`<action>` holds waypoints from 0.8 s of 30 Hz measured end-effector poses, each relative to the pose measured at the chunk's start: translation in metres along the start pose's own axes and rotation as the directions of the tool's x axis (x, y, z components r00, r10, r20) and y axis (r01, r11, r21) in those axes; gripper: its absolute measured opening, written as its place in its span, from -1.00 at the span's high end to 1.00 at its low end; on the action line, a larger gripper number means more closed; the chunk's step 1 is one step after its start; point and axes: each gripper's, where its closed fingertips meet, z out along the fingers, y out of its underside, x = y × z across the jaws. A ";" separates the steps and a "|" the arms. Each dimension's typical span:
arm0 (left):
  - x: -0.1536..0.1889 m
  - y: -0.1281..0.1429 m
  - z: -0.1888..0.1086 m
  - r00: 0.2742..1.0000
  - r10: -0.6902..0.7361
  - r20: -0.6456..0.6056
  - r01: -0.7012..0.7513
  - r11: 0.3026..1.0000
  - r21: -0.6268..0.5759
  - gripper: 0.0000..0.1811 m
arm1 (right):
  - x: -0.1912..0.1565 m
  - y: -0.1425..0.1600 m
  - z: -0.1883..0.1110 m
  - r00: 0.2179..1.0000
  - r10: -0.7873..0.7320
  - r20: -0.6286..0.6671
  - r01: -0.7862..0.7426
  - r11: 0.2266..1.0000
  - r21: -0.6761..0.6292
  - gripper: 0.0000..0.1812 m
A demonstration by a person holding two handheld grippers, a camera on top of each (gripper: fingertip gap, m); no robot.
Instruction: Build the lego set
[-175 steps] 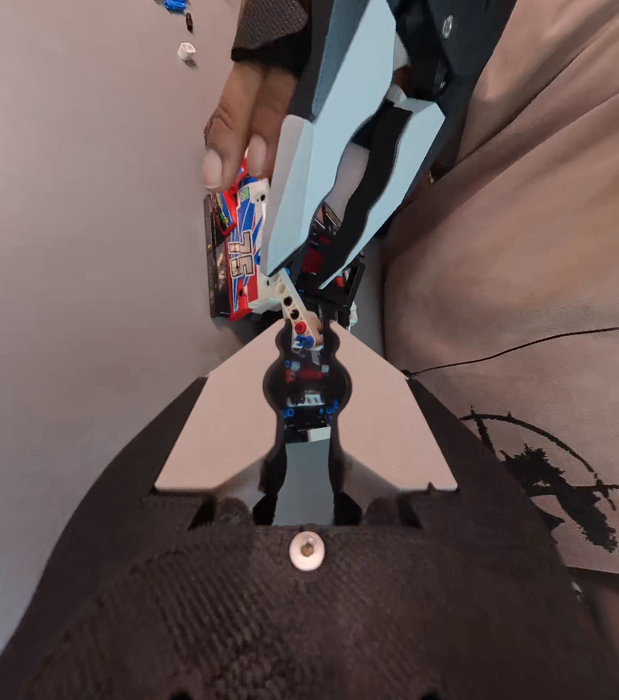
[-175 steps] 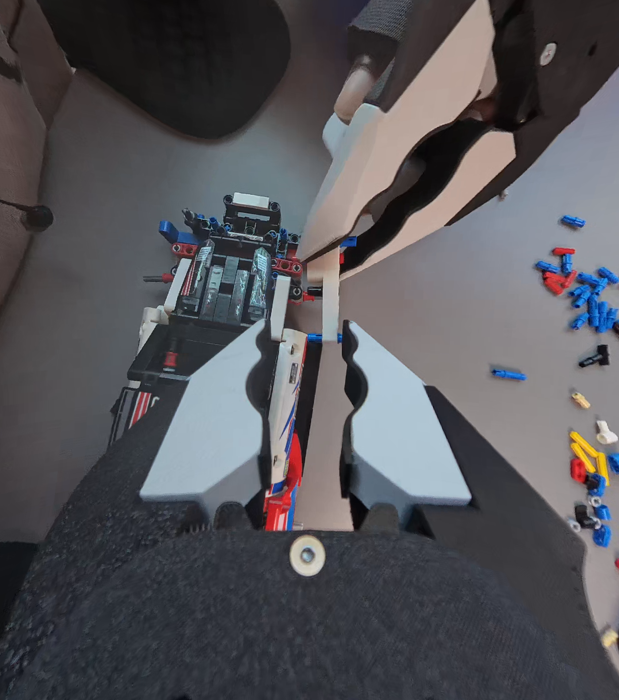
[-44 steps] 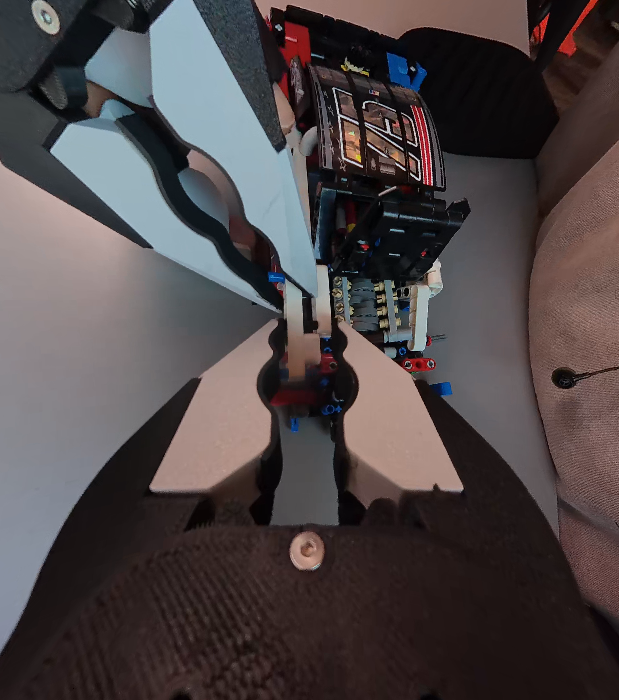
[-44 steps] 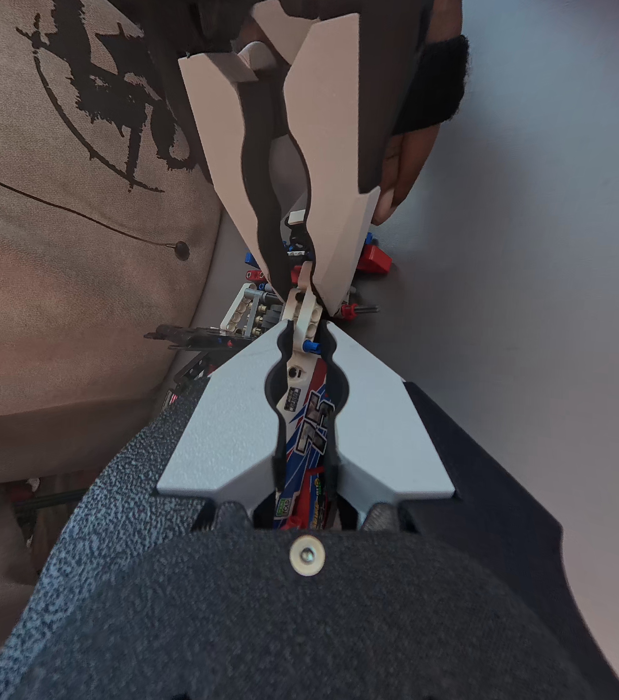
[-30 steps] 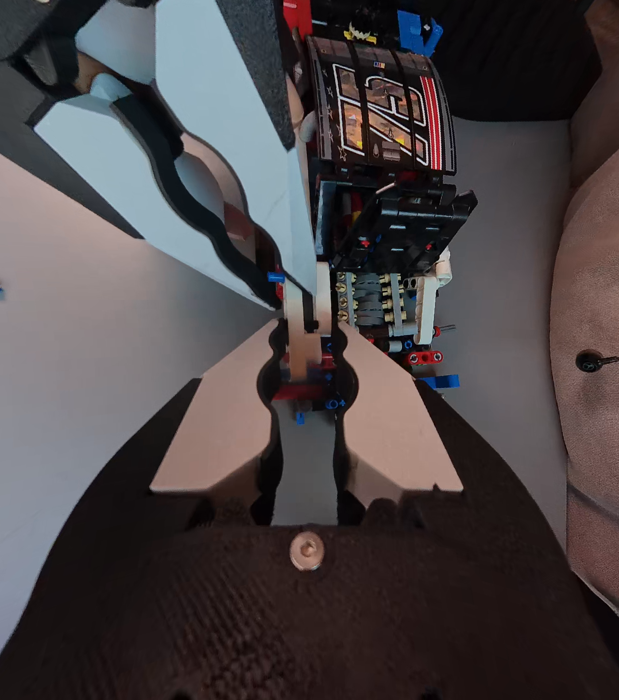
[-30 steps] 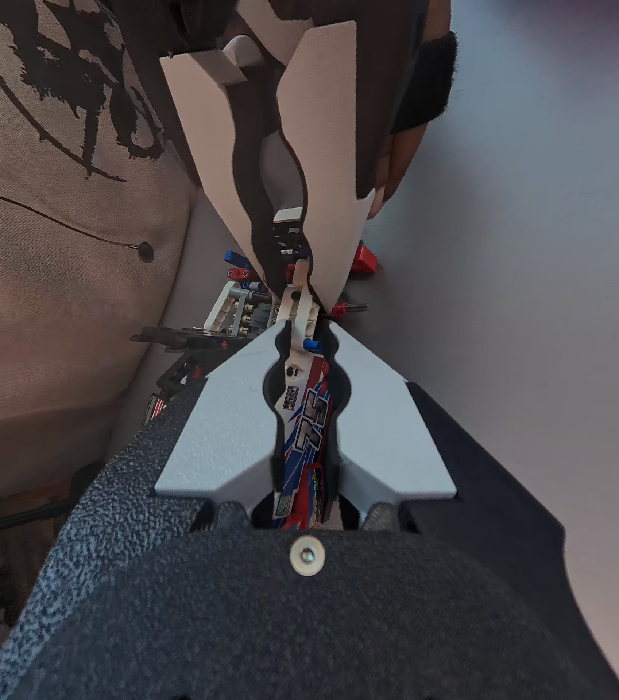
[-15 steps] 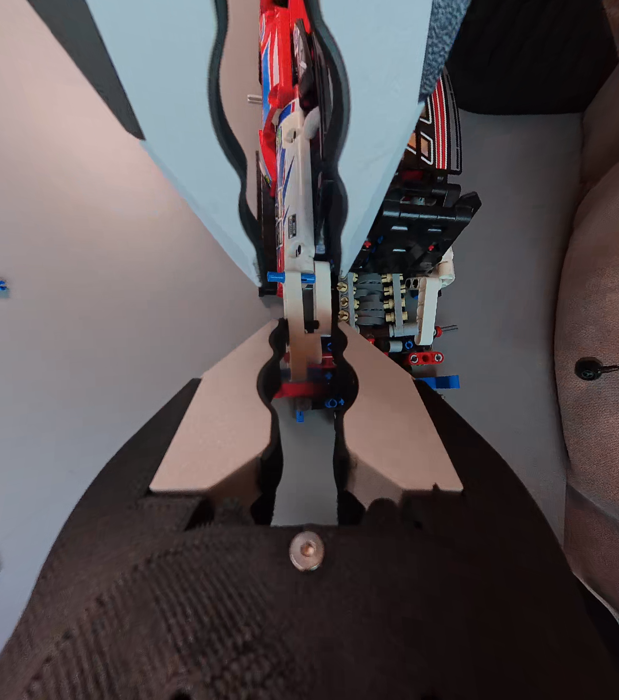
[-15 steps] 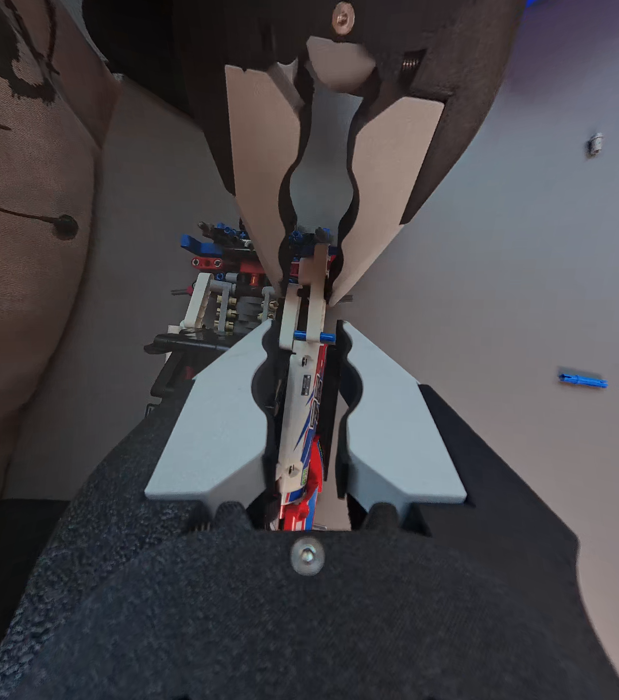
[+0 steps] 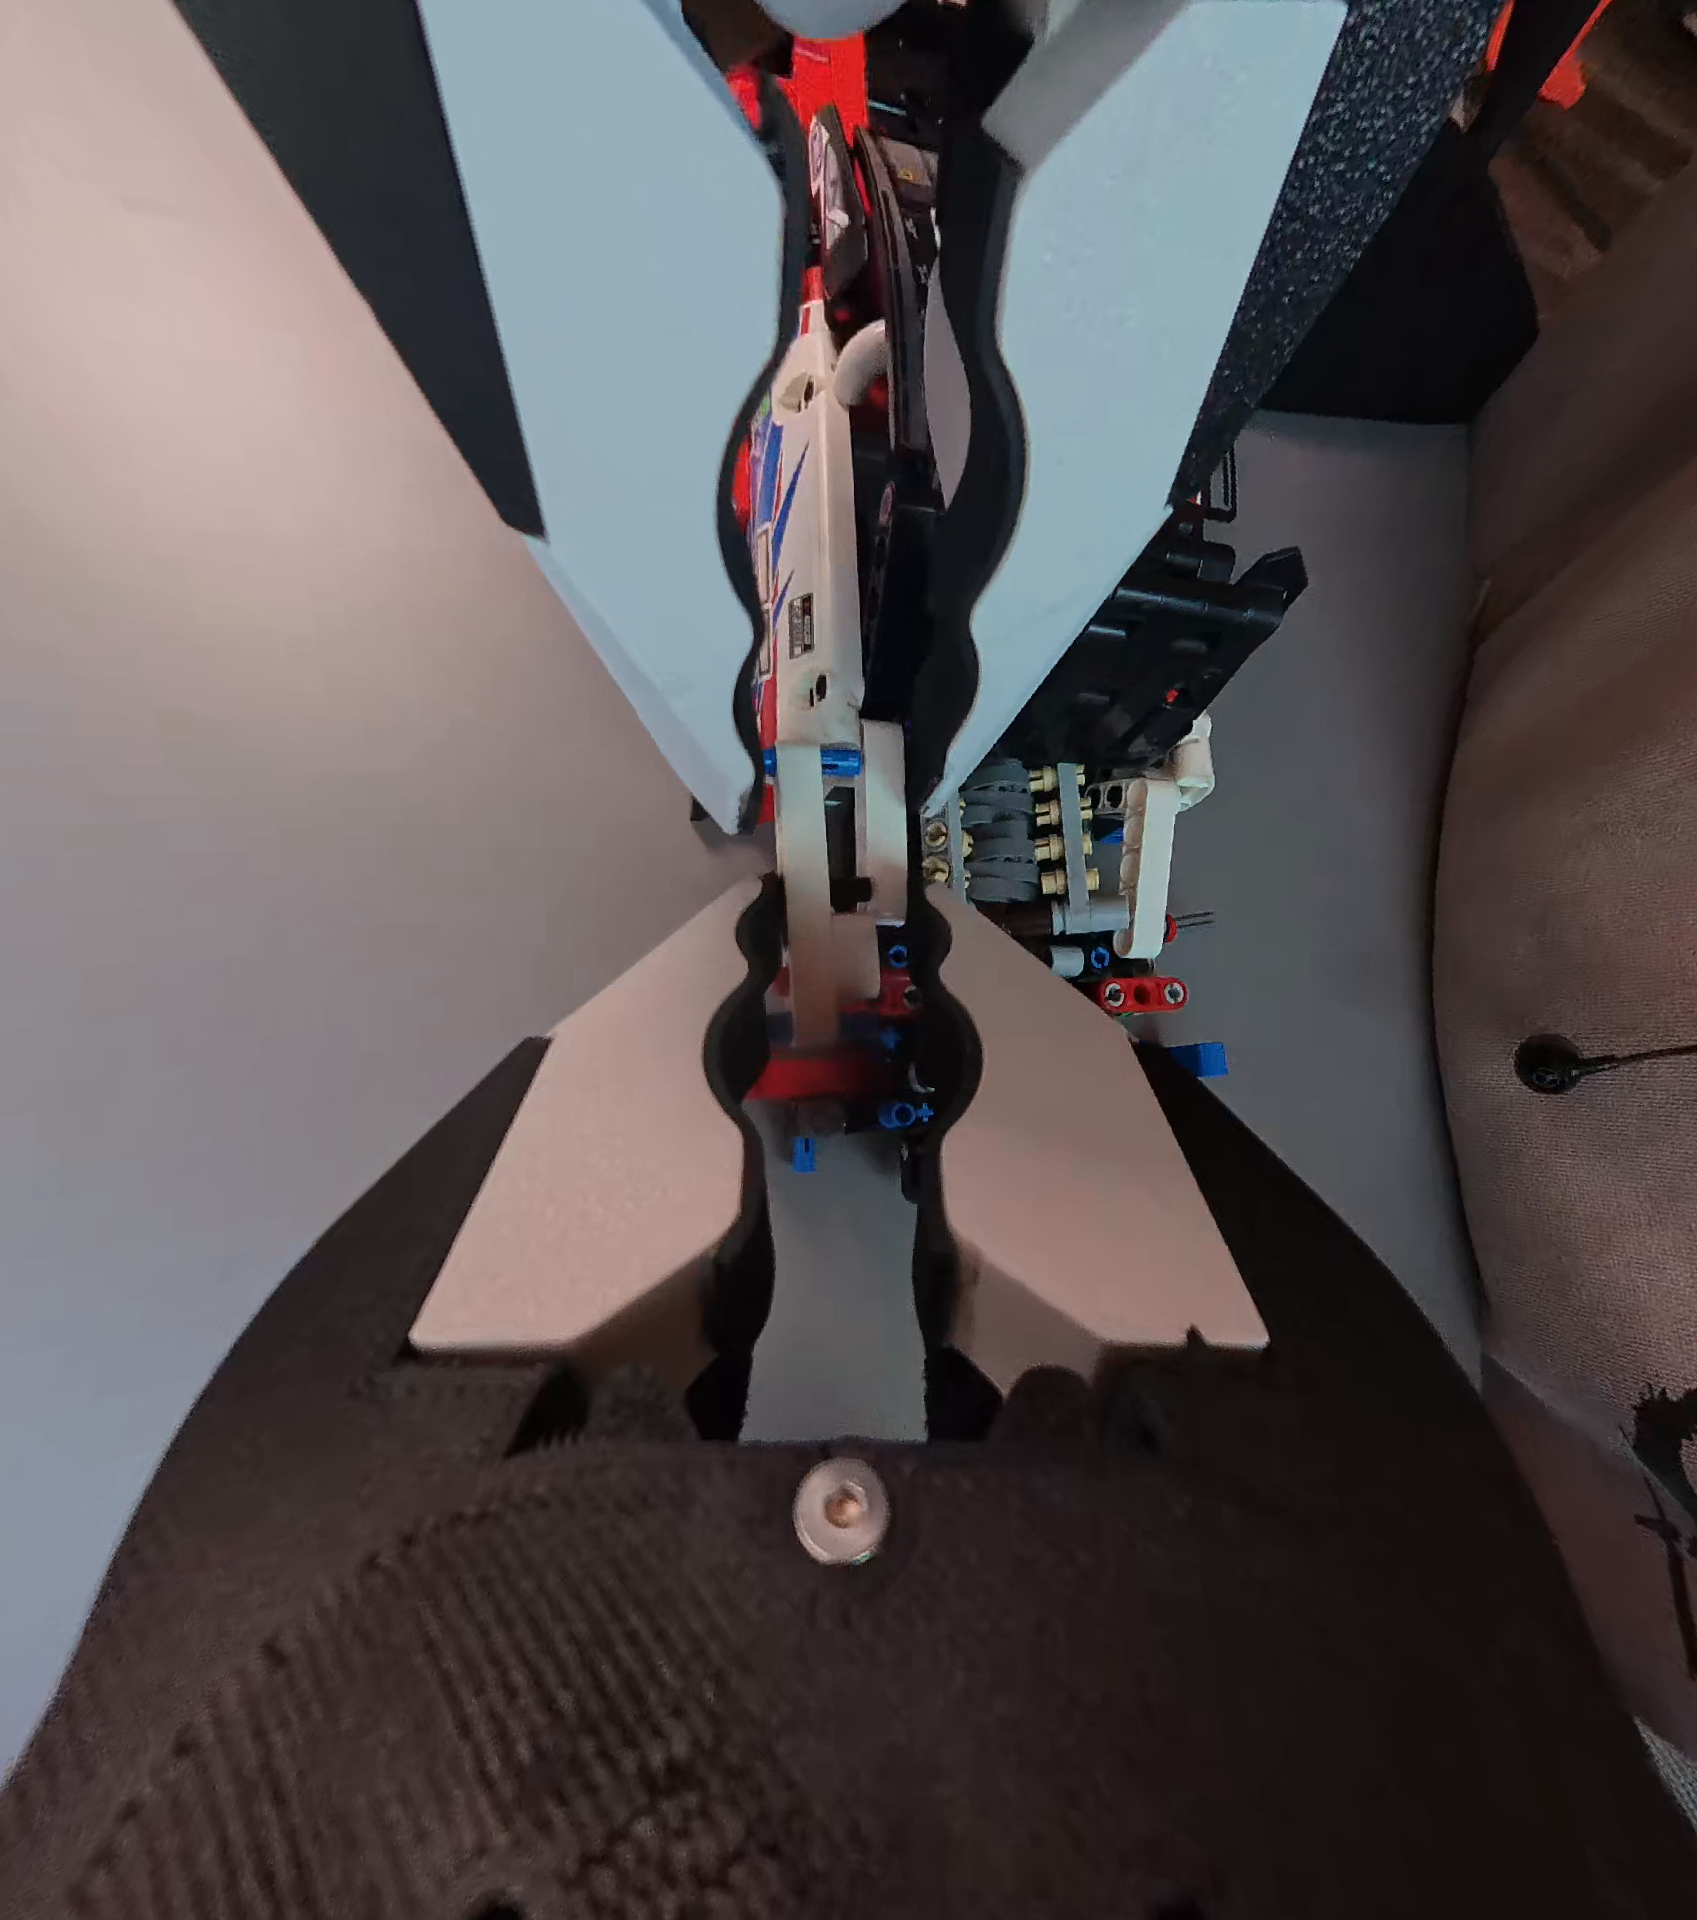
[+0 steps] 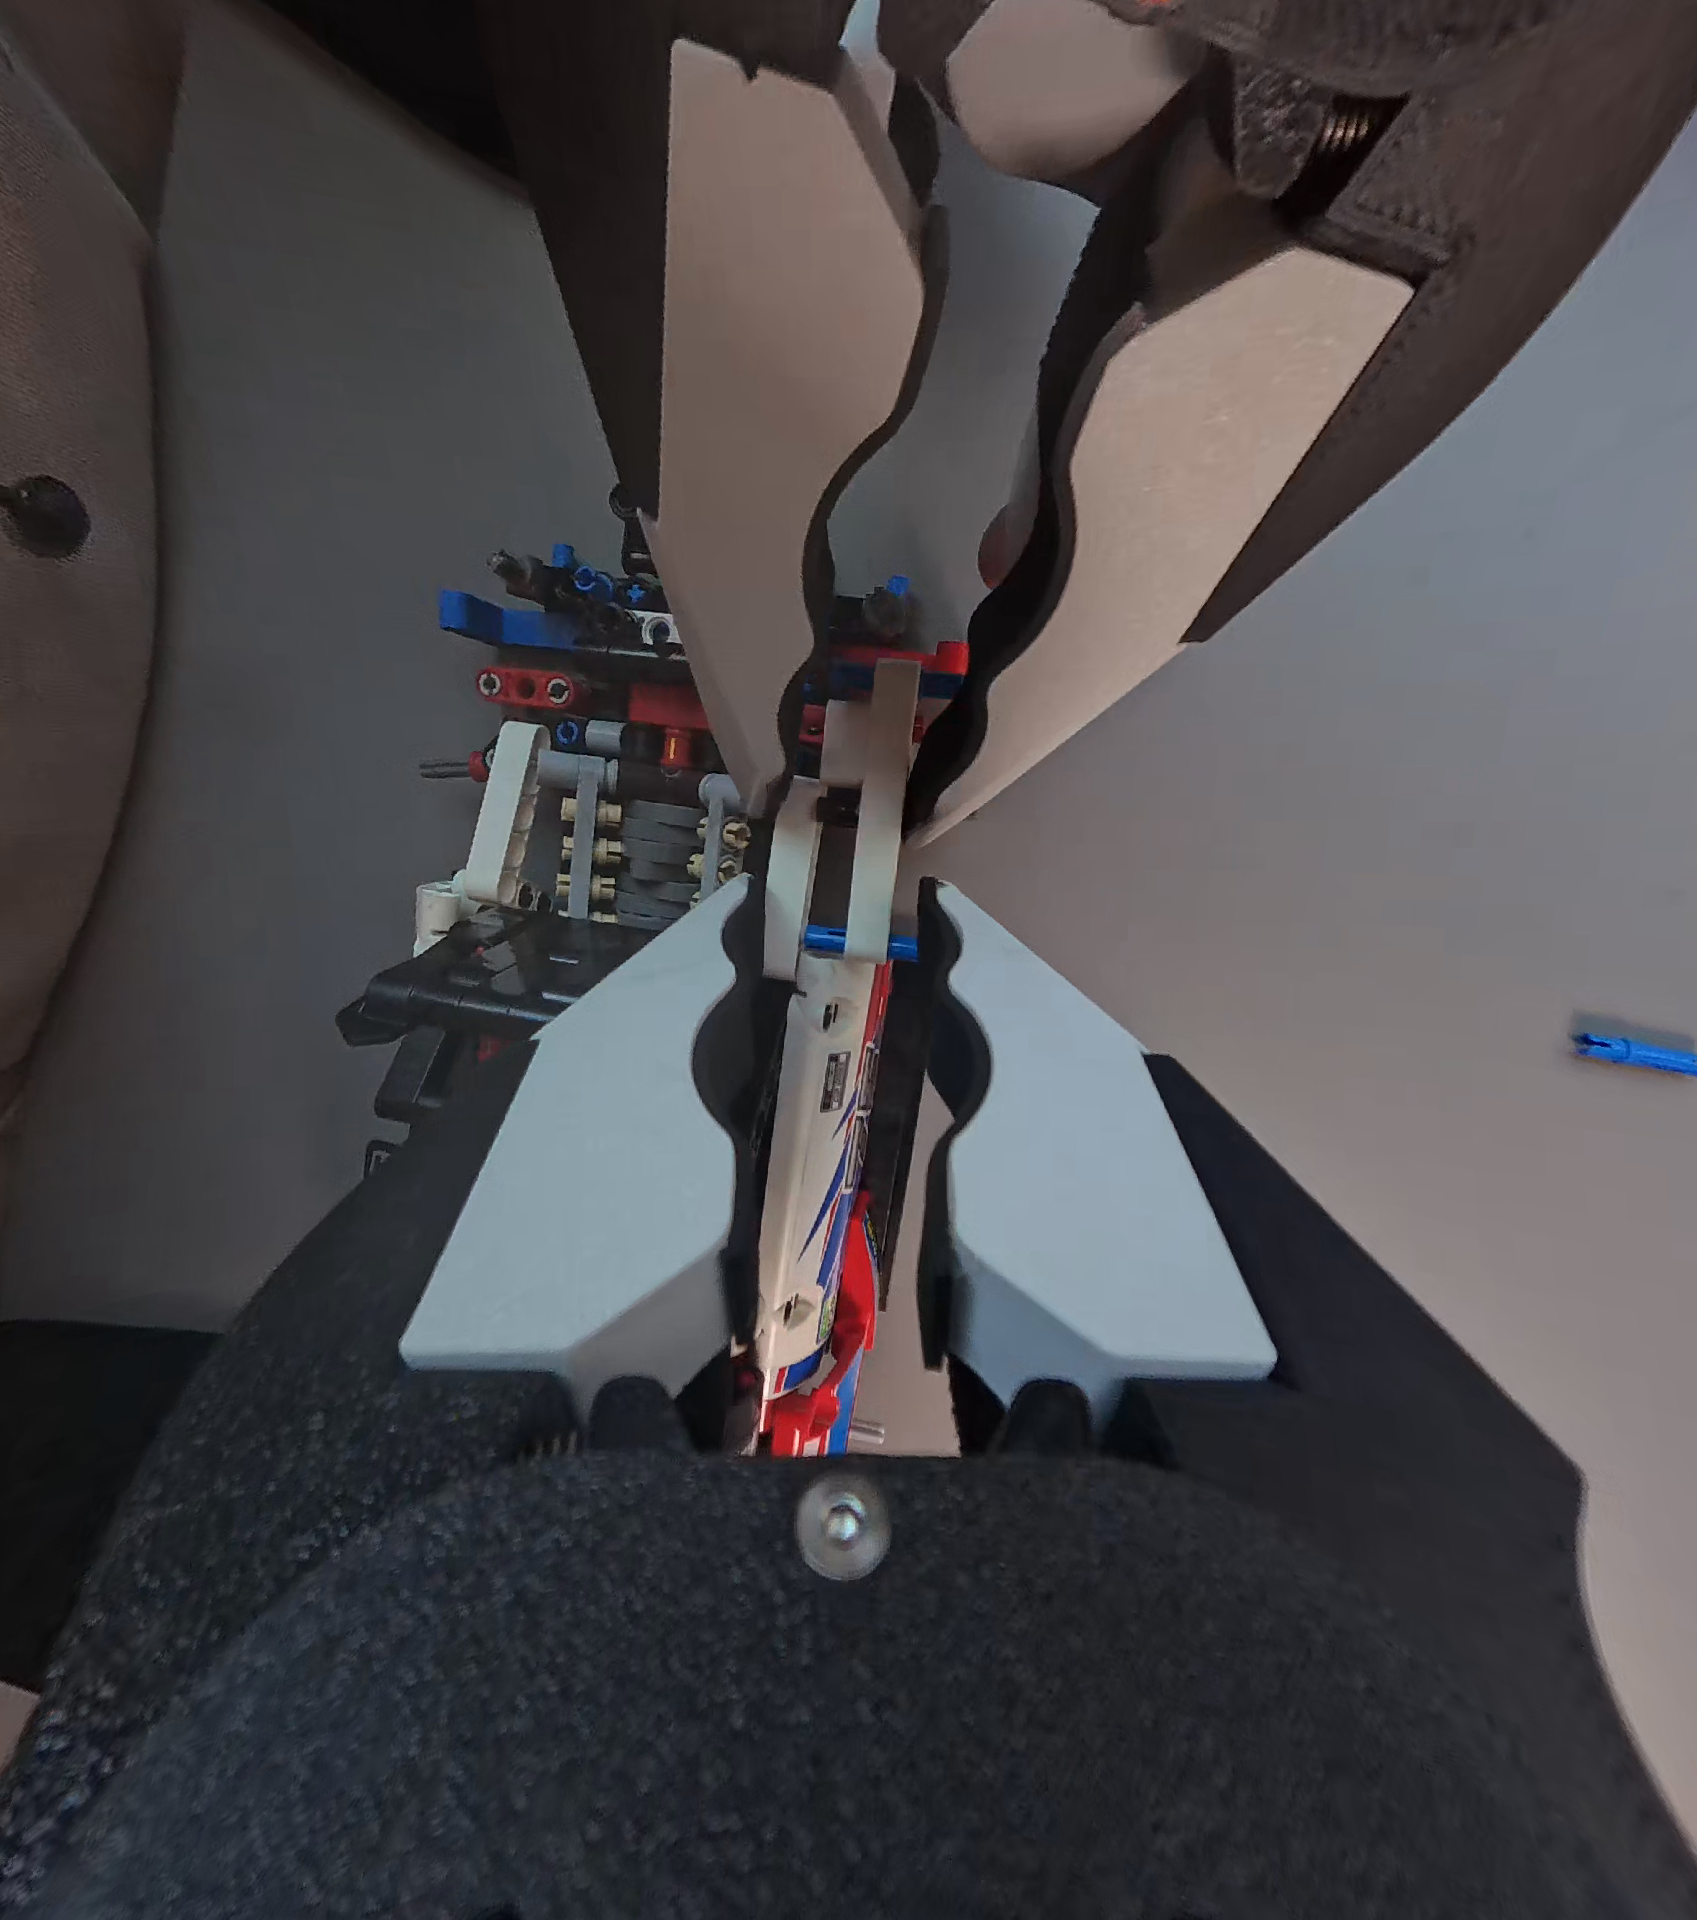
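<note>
Matte grey worktop (image 10: pixel 1343 935) under everything, smooth. Beige fabric cushion (image 9: pixel 1633 935) to the side of both tools. Lego car model (image 10: pixel 615 821), boxy technic build, black panels, grey ribbed engine block, white beams, sits just left of the right hand-held gripper (image 10: pixel 836 904) tips. Right hand-held gripper, pale blue wedge fingers with wavy black pads, pinches the model's long white-red-blue side panel (image 10: pixel 823 1143). Left hand-held gripper (image 9: pixel 842 904), beige wedge fingers, faces it tip to tip, clamping the white beam (image 9: pixel 828 883) end of the same panel. Small blue pin (image 10: pixel 1639 1055) lies loose, well right of the right tool.
</note>
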 end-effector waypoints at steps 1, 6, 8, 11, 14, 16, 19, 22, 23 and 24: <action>0.001 0.000 0.001 1.000 0.002 -0.008 -0.002 1.000 0.009 0.76 | -0.001 0.000 0.000 1.000 -0.002 0.002 0.002 1.000 -0.008 0.69; 0.007 -0.003 0.004 0.998 -0.019 -0.060 0.023 0.997 0.068 0.78 | -0.006 0.003 -0.001 0.999 -0.042 -0.016 0.041 0.997 -0.059 0.69; 0.011 -0.006 0.006 0.996 -0.027 -0.080 0.035 0.994 0.101 0.83 | -0.007 0.006 -0.002 0.998 -0.049 -0.031 0.046 0.995 -0.092 0.68; 0.014 -0.008 0.009 0.997 -0.009 -0.071 0.017 0.994 0.109 0.83 | -0.011 0.008 -0.003 0.996 -0.075 -0.042 0.069 0.989 -0.132 0.67; 0.016 -0.008 0.010 0.997 0.000 -0.073 0.008 0.994 0.109 0.83 | -0.011 0.008 -0.007 0.994 -0.083 -0.067 0.072 0.986 -0.152 0.67; 0.015 -0.008 0.010 0.996 -0.009 -0.086 0.019 0.993 0.120 0.83 | -0.011 0.007 -0.013 0.994 -0.074 -0.082 0.062 0.988 -0.143 0.66; 0.015 -0.007 0.007 0.997 0.011 -0.080 -0.001 0.992 0.128 0.83 | -0.011 0.001 -0.022 0.996 -0.010 -0.088 0.004 0.997 -0.072 0.73; 0.014 -0.008 0.003 0.997 0.055 -0.057 -0.047 0.990 0.130 0.83 | -0.013 -0.004 -0.023 0.996 0.082 -0.018 -0.082 0.996 0.018 0.77; 0.013 -0.010 0.002 0.997 0.064 -0.045 -0.058 0.989 0.135 0.83 | -0.012 -0.005 -0.021 0.993 0.121 0.006 -0.121 0.992 0.035 0.77; 0.013 -0.012 -0.001 0.997 0.074 -0.033 -0.068 0.988 0.140 0.83 | -0.011 -0.004 -0.018 0.988 0.151 0.030 -0.152 0.987 0.042 0.77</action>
